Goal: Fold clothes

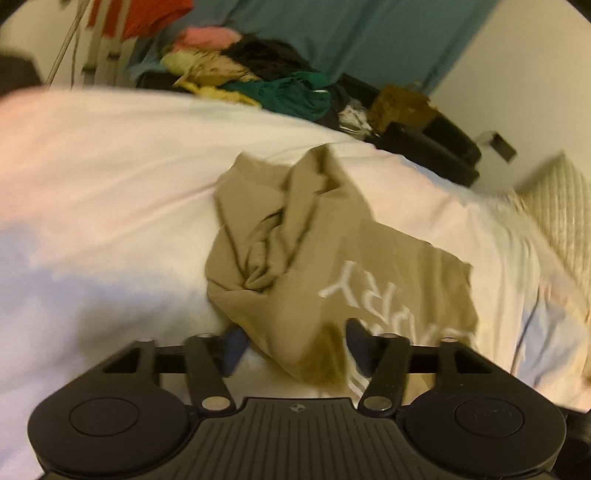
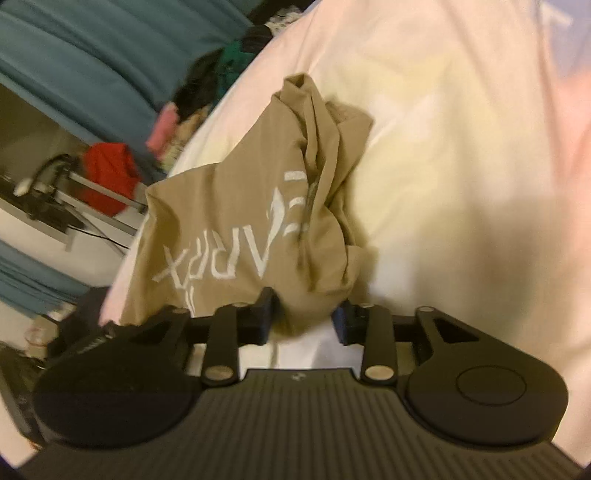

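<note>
A crumpled tan T-shirt [image 1: 325,258] with white lettering lies on the white bed [image 1: 110,177]. It also shows in the right wrist view [image 2: 236,221]. My left gripper [image 1: 295,343] is open, its dark fingers on either side of the shirt's near edge, with cloth draped between them. My right gripper [image 2: 304,314] is open too, its fingers straddling a bunched near fold of the same shirt. Neither gripper has closed on the cloth.
A heap of mixed clothes [image 1: 258,77] lies in a dark case beyond the bed. A teal curtain [image 1: 351,33] hangs behind. A ribbed cream pillow [image 1: 557,206] sits at right. A red garment [image 2: 107,177] hangs on a rack beside the bed.
</note>
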Motion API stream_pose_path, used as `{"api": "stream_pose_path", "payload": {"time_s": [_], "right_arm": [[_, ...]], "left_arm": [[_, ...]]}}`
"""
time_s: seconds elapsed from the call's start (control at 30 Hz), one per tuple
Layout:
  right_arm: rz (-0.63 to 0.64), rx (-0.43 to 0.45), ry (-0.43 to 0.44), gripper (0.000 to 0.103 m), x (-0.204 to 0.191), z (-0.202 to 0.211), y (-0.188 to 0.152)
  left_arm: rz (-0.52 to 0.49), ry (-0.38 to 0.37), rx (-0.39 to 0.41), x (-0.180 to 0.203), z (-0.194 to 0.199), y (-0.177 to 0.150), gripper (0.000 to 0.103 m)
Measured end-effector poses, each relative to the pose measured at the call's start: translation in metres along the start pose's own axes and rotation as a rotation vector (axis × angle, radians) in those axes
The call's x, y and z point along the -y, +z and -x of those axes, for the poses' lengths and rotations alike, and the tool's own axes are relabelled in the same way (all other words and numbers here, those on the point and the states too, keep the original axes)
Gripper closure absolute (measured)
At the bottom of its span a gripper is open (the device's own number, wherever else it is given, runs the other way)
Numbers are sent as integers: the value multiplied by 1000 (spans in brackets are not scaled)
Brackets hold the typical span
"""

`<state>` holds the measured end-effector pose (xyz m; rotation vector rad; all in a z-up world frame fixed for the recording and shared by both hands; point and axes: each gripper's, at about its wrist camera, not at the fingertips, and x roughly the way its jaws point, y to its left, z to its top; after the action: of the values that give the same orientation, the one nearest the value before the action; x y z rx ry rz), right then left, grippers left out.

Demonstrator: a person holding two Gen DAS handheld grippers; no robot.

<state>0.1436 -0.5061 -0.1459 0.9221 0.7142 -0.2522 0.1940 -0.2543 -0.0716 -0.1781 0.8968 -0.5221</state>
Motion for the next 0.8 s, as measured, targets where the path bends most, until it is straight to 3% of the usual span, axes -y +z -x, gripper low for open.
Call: {"api": "stream_pose_path", "payload": {"time_s": [0.1, 0.17, 0.2, 0.23, 0.33, 0.5, 0.8], "right_arm": [[71, 43, -12, 65, -13, 43, -6], [121, 78, -13, 44, -21, 72, -11], [143, 111, 5, 21, -27, 89, -14], [164, 151, 34, 10, -34, 106, -17], [261, 250, 89, 12, -56, 157, -30], [428, 365, 89, 12, -89, 221, -65], [537, 495, 91, 12, -95, 282, -129]], "left_arm": [[-88, 13, 63, 21, 48, 2, 18], [-152, 16, 125, 41, 78, 8, 8], [-185, 18, 150, 48, 97, 5, 6], [-217, 21, 177, 56, 116, 3, 1], [-287, 29, 269, 78, 167, -2, 0], [-332, 33, 376, 103, 234, -17, 0], [-388, 18, 512, 106, 325, -83, 0]]}}
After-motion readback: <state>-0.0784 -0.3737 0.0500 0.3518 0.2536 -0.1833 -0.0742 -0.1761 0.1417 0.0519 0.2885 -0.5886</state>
